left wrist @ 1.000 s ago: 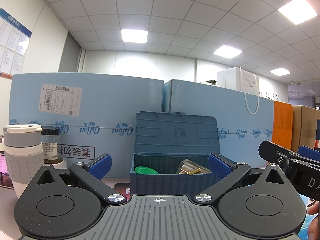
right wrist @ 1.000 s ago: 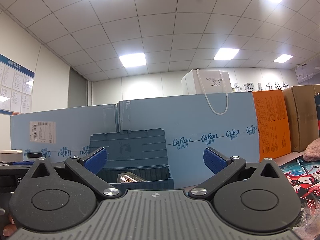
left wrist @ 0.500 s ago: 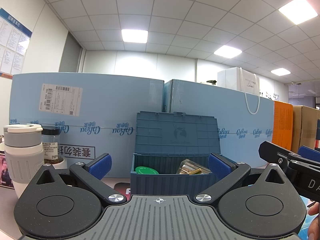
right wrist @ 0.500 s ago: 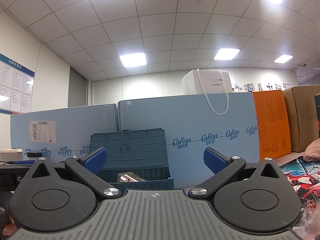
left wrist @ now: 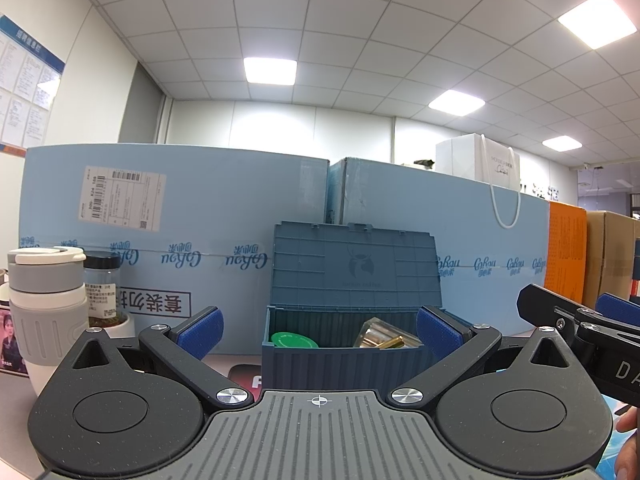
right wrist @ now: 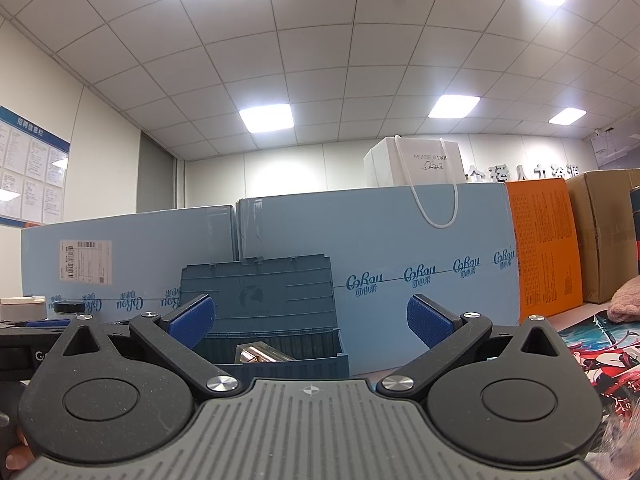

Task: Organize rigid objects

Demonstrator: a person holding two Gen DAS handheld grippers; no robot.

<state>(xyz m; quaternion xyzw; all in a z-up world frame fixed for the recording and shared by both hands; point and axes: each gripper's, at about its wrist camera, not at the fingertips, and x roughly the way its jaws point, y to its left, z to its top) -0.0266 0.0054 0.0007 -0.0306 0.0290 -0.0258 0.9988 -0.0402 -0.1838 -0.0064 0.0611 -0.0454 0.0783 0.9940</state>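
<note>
Since storage box sits dead 12 o'clock of my left hand-held gripper, left nearer; right hand-held gripper sees it 11 o'clock. Both open, empty.

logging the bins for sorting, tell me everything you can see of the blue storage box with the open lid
The blue storage box looks like hard ribbed plastic, styled like a shipping container. Its hinged lid stands open, upright or nearly so, in front of the light blue cartons, with a faint deer-head logo inside. It sits on the table ahead of both open hand-held grippers, untouched. Inside, a green round lid shows at left and a clear item with gold parts at right.
</note>
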